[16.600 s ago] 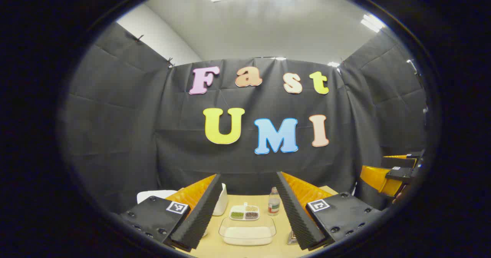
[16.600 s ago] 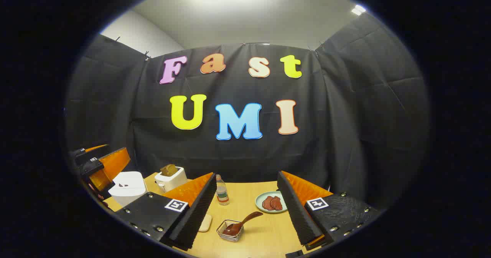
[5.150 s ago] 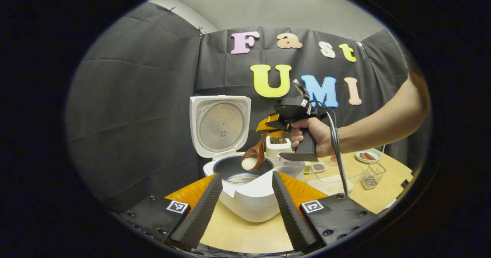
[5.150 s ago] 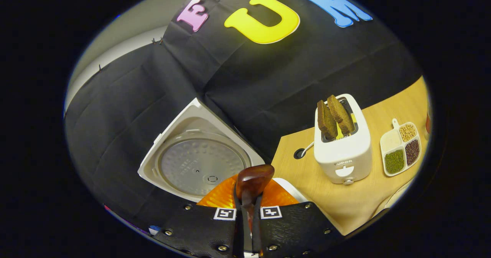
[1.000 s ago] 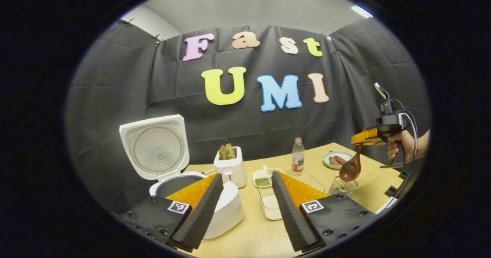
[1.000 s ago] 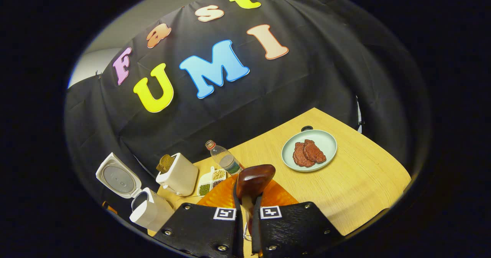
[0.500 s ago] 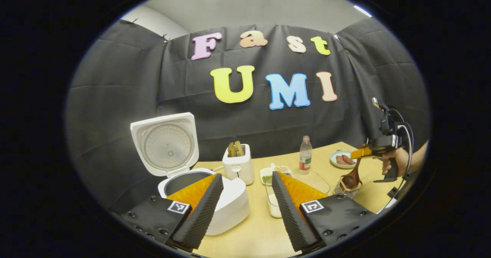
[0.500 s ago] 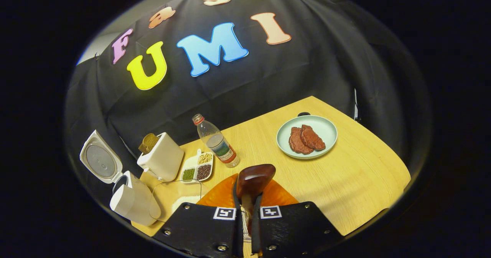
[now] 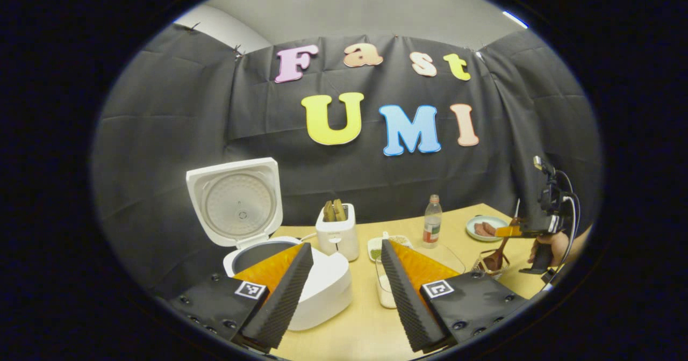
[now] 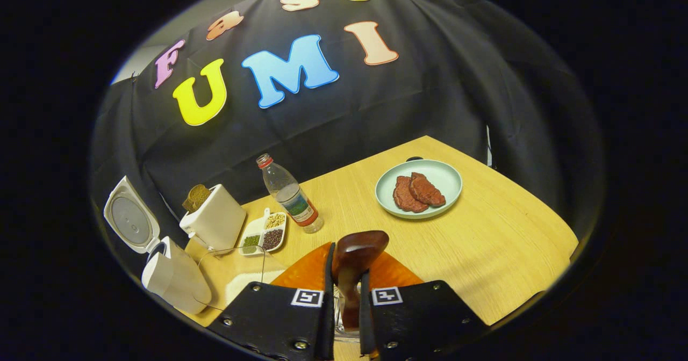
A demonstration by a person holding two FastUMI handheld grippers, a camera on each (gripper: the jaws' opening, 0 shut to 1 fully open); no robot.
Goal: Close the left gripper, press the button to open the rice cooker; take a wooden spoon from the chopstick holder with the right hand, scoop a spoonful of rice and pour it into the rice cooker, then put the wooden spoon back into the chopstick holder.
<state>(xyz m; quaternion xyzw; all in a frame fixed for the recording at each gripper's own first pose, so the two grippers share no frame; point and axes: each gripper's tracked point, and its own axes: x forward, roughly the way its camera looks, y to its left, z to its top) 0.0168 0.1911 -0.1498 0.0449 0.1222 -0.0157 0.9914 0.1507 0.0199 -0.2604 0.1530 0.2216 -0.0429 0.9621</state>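
Surface (image 10: pixel 510 253): a pale wood top, carrying everything listed here.

Rice cooker (image 9: pixel 322 288): white, sitting at the left of the left gripper view with its lid standing open and upright; the dark inner pot is showing, its contents cannot be told.

Toaster (image 9: pixel 337 232): white, holding two brown slices that are sticking up from the slots.

Clear container (image 9: pixel 385 286): a glass dish sitting near the middle of the surface, holding white rice.

Plate (image 10: pixel 449 174): pale green, carrying two reddish-brown meat pieces, lying well apart from the cooker.

Bottle (image 10: pixel 288 194): clear plastic, standing upright beside the divided dish.

Divided dish (image 10: pixel 264 231): small and white, holding green, tan and dark grains in separate compartments.

Chopstick holder (image 9: pixel 492 264): a small wire basket, taking in the bowl of the wooden spoon.

Wooden spoon (image 10: pixel 352 267): dark brown, its long axis running nearly upright, bowl down in the holder, handle end pointing up.

Right tongs (image 10: pixel 344 318): sitting narrow, both fingers pressing on the spoon's handle.

Left tongs (image 9: pixel 344 291): standing wide apart, holding nothing, hanging over the surface near the cooker.
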